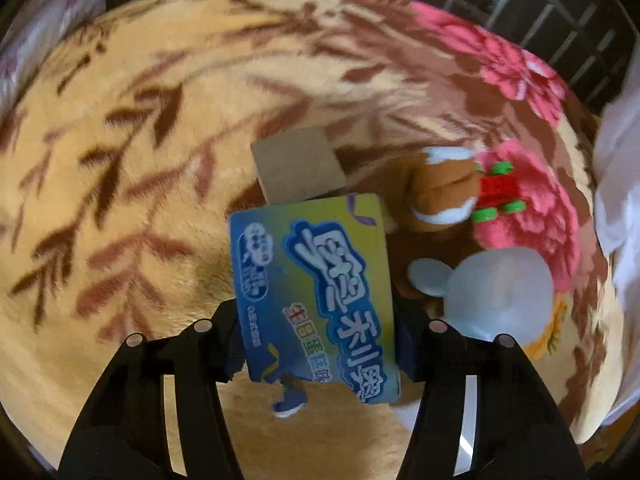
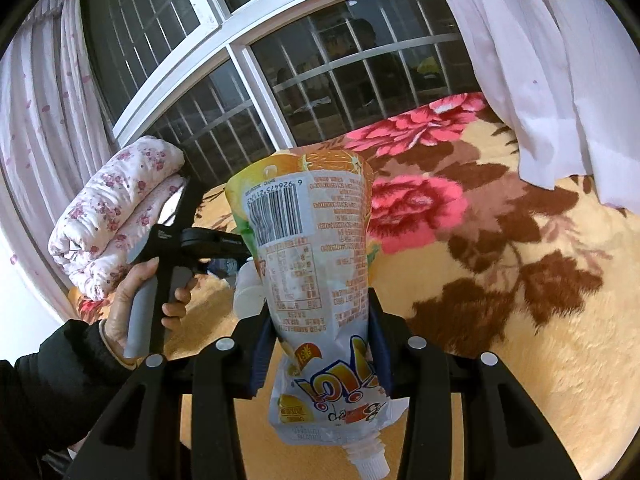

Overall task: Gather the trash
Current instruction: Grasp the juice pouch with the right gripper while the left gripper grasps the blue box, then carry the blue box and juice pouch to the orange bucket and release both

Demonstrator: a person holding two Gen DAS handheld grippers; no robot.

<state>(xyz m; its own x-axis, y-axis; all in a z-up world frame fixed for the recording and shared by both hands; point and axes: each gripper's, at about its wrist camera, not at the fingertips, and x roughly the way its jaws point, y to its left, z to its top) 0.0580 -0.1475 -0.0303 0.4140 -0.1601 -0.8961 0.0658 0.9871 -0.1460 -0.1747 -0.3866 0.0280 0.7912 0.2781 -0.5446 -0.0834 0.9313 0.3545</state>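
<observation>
Plush toy [image 1: 440,188] beside blue packet [image 1: 316,276]

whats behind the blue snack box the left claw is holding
Behind the blue snack box a plain cardboard piece sticks out above its top edge, over the floral blanket. Its lower part is covered by the box.

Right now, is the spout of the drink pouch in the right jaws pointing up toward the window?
No, the drink pouch hangs upside down in the right gripper, its capped spout pointing down toward the camera.
</observation>
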